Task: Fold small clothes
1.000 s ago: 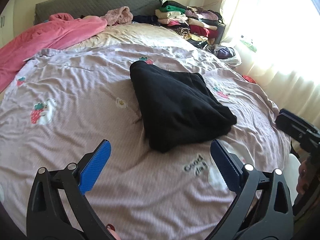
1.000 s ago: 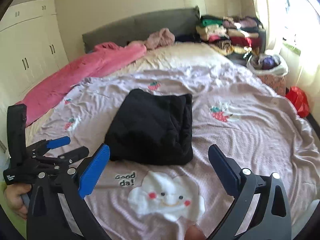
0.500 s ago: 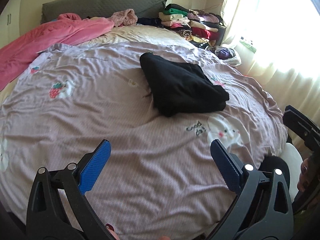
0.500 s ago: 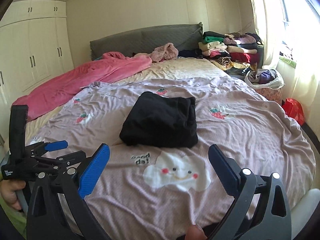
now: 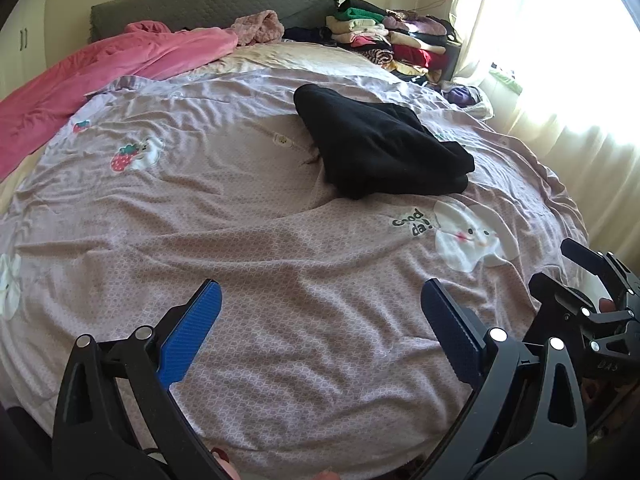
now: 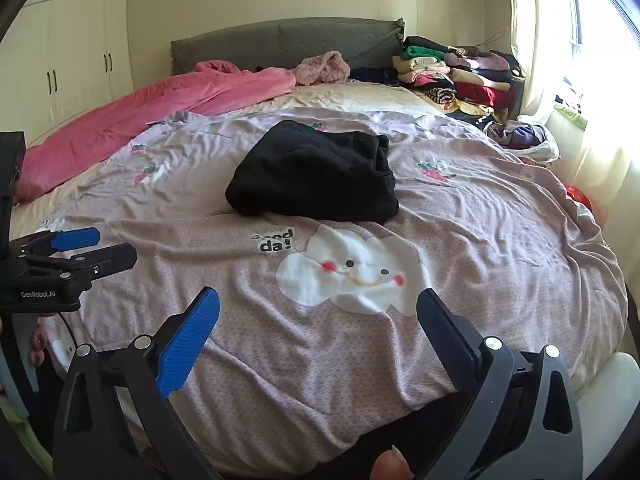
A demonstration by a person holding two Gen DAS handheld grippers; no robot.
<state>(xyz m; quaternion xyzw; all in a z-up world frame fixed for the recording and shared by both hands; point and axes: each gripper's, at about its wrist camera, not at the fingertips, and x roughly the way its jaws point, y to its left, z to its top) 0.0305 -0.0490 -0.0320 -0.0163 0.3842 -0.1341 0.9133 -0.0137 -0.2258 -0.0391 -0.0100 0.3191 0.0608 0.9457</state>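
A black garment [image 5: 380, 148] [image 6: 316, 176] lies folded in a thick bundle on the lilac bedspread [image 5: 240, 240] [image 6: 500, 220], mid-bed. My left gripper [image 5: 320, 320] is open near the foot of the bed, well short of the garment, nothing between its blue pads. My right gripper [image 6: 318, 328] is open too, over the white cloud print [image 6: 352, 276], also short of the bundle. In the left wrist view the right gripper [image 5: 592, 304] shows at the right edge. The left gripper [image 6: 80, 250] shows at the left edge of the right wrist view.
A pink blanket [image 5: 100, 72] [image 6: 140, 116] lies along the far left of the bed. A stack of folded clothes [image 5: 392, 40] [image 6: 452, 72] sits at the far right by the grey headboard [image 6: 280, 44]. A bright curtained window [image 5: 560, 60] is on the right, white wardrobes [image 6: 68, 48] on the left.
Both grippers have drawn back from the black garment toward the foot of the bed, so it looks smaller and farther. Both stayed open. The garment has not moved.
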